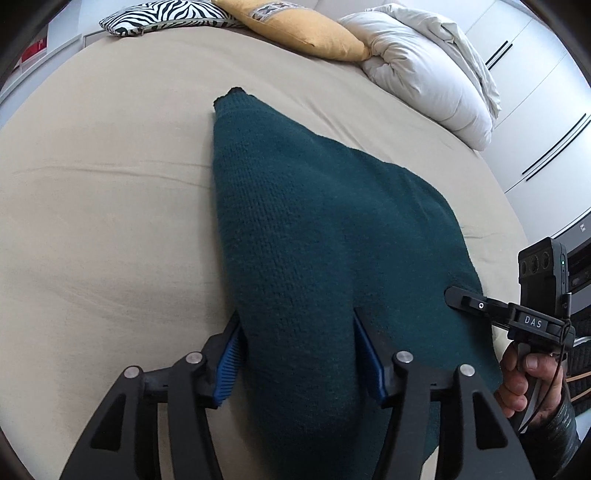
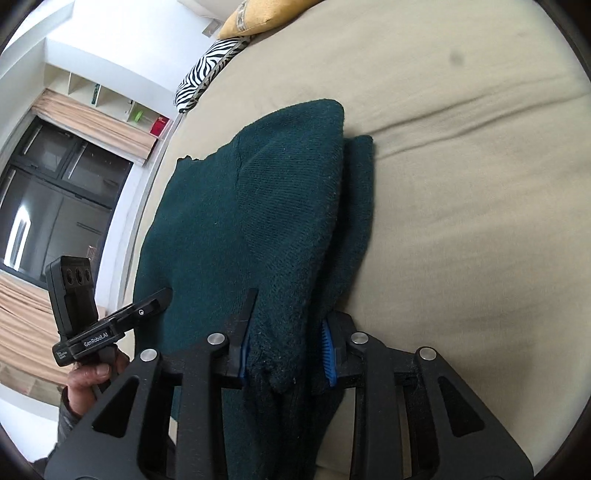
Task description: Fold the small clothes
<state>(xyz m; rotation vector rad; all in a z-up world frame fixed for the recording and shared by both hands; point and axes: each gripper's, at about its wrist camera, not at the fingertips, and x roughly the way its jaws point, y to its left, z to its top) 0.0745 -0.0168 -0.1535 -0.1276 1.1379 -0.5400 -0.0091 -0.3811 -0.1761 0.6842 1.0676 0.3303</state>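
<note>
Two handheld grippers work over one dark green knitted garment [image 1: 314,229], which lies folded on a bed with a beige sheet [image 1: 103,206]; all places below are given relative to that garment. Left of it, seen from the left wrist, the sheet is bare and lightly creased. At its near left edge sits the left gripper [image 1: 299,354], its blue-padded fingers [image 1: 227,365] spread wide on either side of the knit, the left pad at the garment's edge, the right pad resting on top, neither pressing on the fabric. Beyond the garment's far end lie a zebra-print cushion [image 1: 166,14], a mustard-yellow cushion [image 1: 303,33] and a bundled white duvet [image 1: 428,77]. At the garment's near right edge is the right gripper [image 2: 286,350], held by a hand [image 1: 524,380]; its jaws stand narrowly apart with a thick doubled fold of the knit pinched between the blue pads [image 2: 328,354]. From the right wrist, the garment shows two stacked layers, the upper fold overlapping a lower one. Right of it stretches more sheet, with long creases.
</note>
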